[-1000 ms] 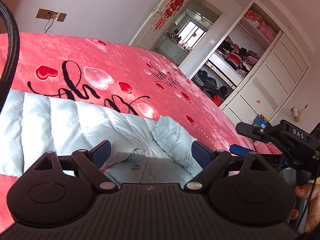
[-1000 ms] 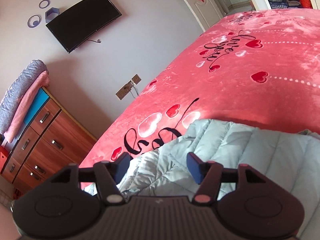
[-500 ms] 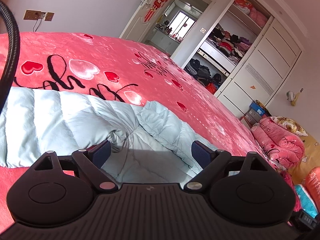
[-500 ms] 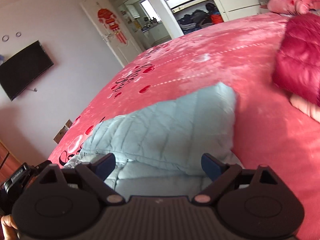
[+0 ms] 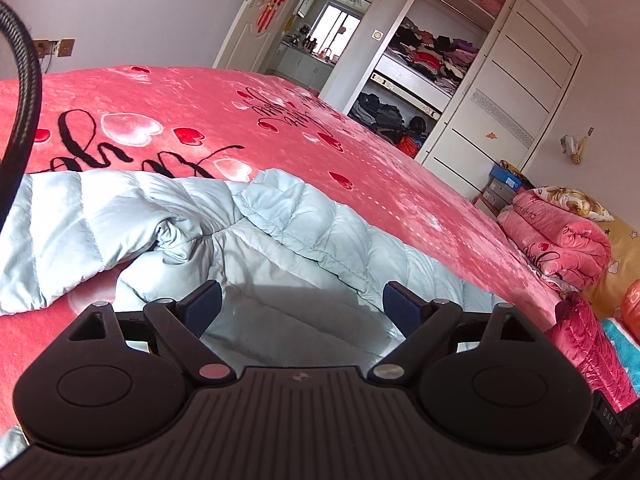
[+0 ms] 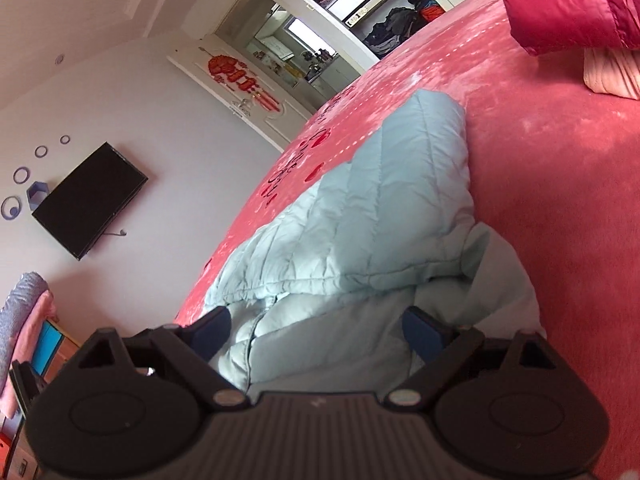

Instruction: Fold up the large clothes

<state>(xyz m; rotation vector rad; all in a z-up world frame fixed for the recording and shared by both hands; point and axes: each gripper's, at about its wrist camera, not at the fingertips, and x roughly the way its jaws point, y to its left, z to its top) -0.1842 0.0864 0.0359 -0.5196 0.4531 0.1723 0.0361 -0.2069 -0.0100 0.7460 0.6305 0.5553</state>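
Note:
A pale blue quilted down jacket point(image 5: 280, 232) lies spread on the pink bed, with one sleeve point(image 5: 80, 216) stretched to the left and a part folded over its middle. My left gripper point(image 5: 302, 308) is open and empty, just above the jacket's near edge. In the right wrist view the same jacket point(image 6: 360, 232) lies rumpled, a folded flap on top. My right gripper point(image 6: 316, 330) is open and empty, low over the jacket's near part.
The pink heart-patterned bedspread point(image 5: 280, 128) covers the bed. A dark red down garment point(image 6: 568, 4) lies at the bed's far right, also in the left wrist view point(image 5: 592, 344). Folded quilts point(image 5: 560, 236), an open wardrobe point(image 5: 420, 72) and a wall TV point(image 6: 88, 200) stand around.
Both grippers have swung across the jacket and stayed open. The right view turned from the dresser side toward the door and the red garment. The left view shifted right along the jacket.

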